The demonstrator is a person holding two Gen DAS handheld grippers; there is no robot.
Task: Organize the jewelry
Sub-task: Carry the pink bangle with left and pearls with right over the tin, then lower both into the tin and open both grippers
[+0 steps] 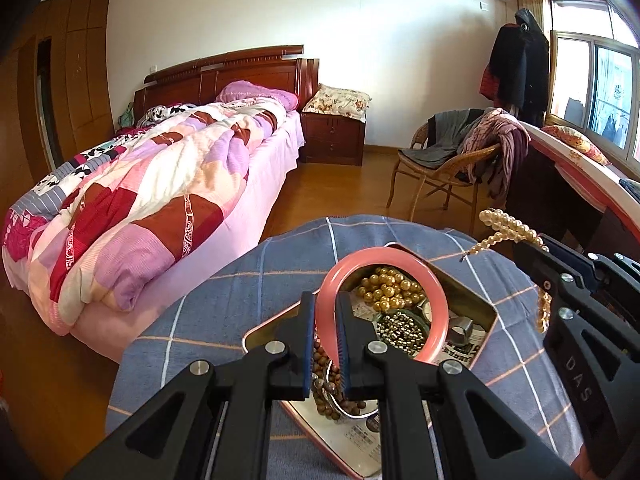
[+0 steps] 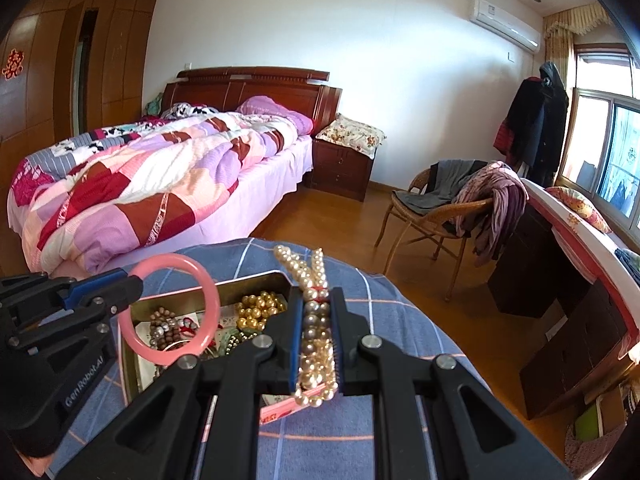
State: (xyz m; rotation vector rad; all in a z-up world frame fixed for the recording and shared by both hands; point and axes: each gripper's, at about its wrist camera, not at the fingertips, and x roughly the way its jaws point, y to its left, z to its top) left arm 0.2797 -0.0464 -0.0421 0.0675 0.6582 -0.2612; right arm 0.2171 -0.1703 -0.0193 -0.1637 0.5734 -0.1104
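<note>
Pink bangle [image 1: 400, 276] clamped in left gripper [image 1: 326, 344] jaws and pearl strand [image 2: 316, 320] pinched in right gripper [image 2: 316, 344] jaws, both above metal tin [image 1: 480, 312]; next, probably, lowering and releasing into tin.

- Glossy pink ring bangle [image 1: 400, 264]: plain pink.
- Cream pearl bead strand [image 2: 316, 344]: cream, greyer mid-strand.
- Blue checked cloth [image 1: 240, 280]: white and pink lines.
- Patchwork quilt [image 1: 152, 188]: pink, lilac, red.

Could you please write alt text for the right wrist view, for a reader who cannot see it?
The right claw is shut on a bunched pearl necklace above a blue checked cloth. Beside it, the left claw grips a pink bangle over an open metal tin of jewelry.
</note>
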